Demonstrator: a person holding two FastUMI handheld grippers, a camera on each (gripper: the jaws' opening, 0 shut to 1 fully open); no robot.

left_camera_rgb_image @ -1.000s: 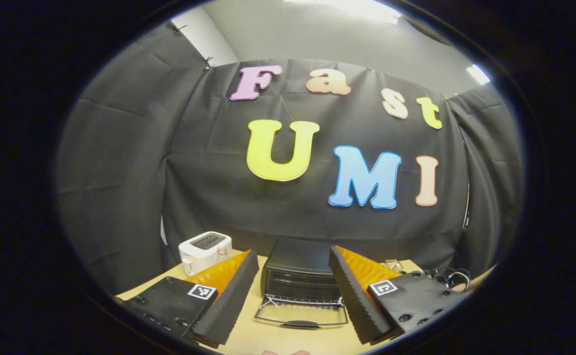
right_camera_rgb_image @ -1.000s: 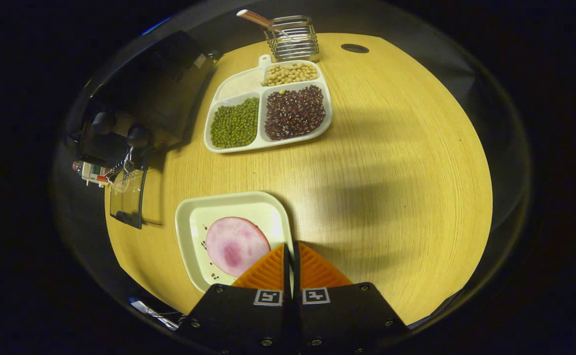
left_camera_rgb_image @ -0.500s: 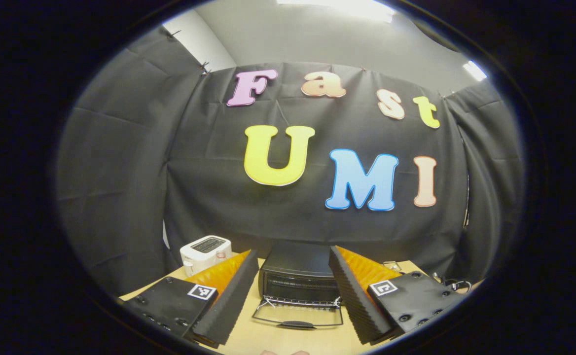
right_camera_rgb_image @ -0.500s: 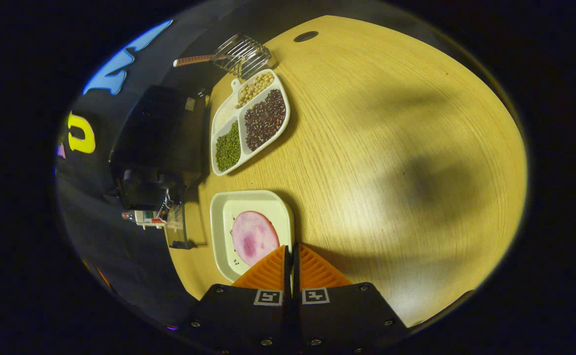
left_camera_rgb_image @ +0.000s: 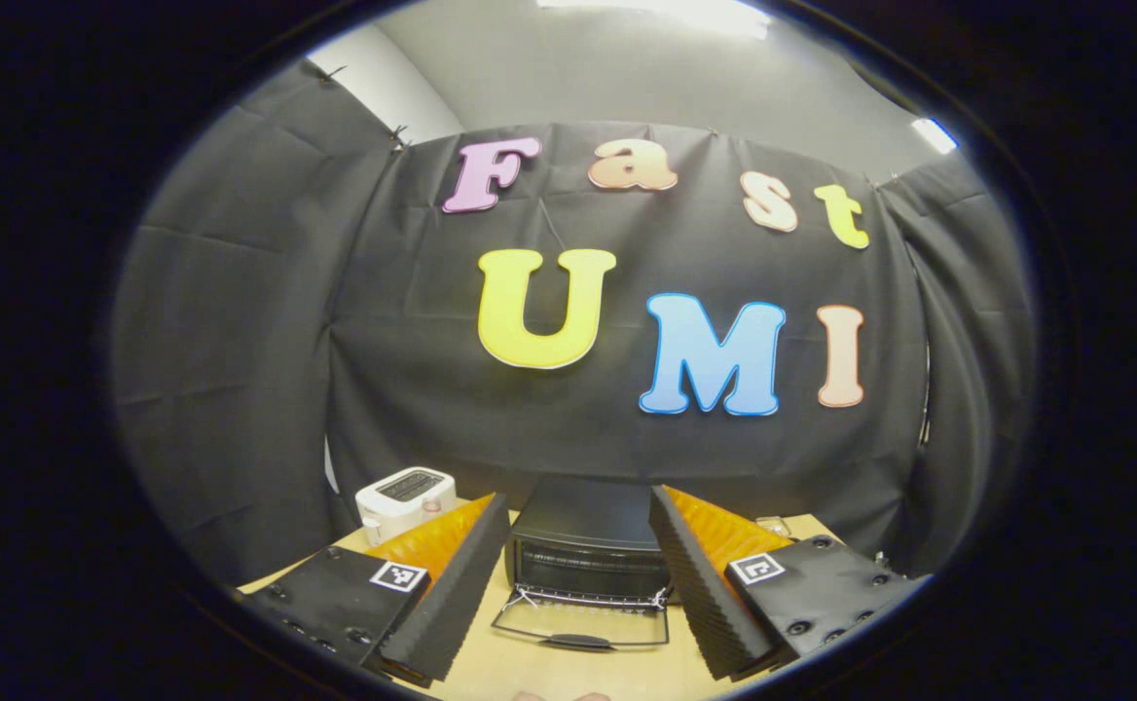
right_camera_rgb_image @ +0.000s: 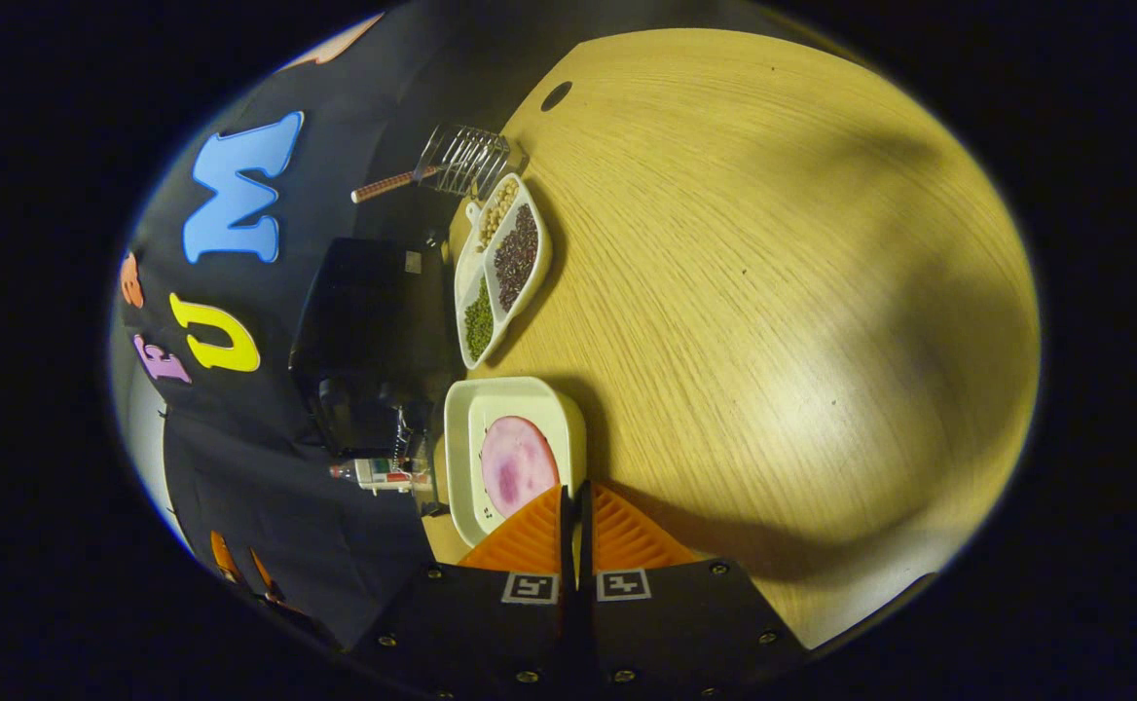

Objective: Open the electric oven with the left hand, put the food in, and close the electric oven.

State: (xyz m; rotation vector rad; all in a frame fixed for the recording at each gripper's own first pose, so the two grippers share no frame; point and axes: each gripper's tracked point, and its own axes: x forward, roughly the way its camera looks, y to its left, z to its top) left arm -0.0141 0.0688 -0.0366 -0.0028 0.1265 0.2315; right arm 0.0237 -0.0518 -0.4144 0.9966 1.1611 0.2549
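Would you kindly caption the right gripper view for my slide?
Right gripper shut on the plate of ham, beside the open oven.

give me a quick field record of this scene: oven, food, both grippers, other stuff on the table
oven: black electric oven, door folded down open
food: pink ham slice on white square plate
right gripper: shut on the plate's rim
left gripper: open, empty, facing the oven
others: white toaster; divided bean tray; wire rack
surface: wooden table
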